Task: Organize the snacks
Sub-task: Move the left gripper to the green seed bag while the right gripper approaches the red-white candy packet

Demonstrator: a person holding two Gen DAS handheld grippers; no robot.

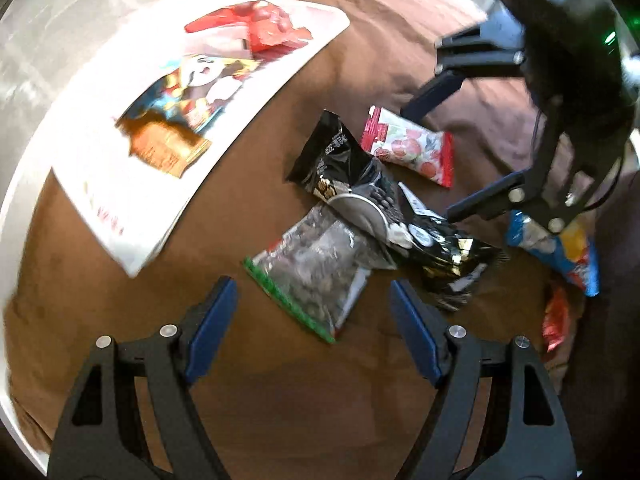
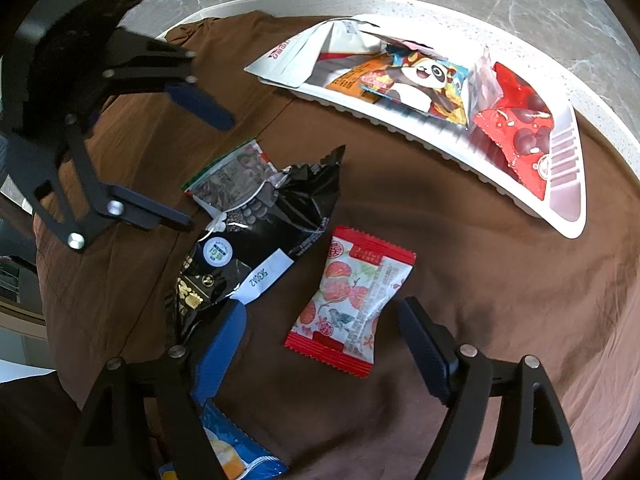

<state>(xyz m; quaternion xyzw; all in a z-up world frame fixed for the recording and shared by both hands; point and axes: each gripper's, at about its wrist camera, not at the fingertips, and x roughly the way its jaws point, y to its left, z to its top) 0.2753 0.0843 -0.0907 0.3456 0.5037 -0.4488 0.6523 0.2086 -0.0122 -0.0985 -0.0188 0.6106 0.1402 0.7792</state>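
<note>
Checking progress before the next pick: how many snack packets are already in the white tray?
3 visible: an orange packet, a panda packet overlapping it, and a red packet at the white tray's other end. More may hide beneath.

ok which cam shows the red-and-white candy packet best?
Right wrist: the red-and-white candy packet lies whole, sharp and unobstructed between the open right gripper's fingers. Left wrist shows the packet smaller, farther off, with one corner behind a finger of the right gripper.
</note>
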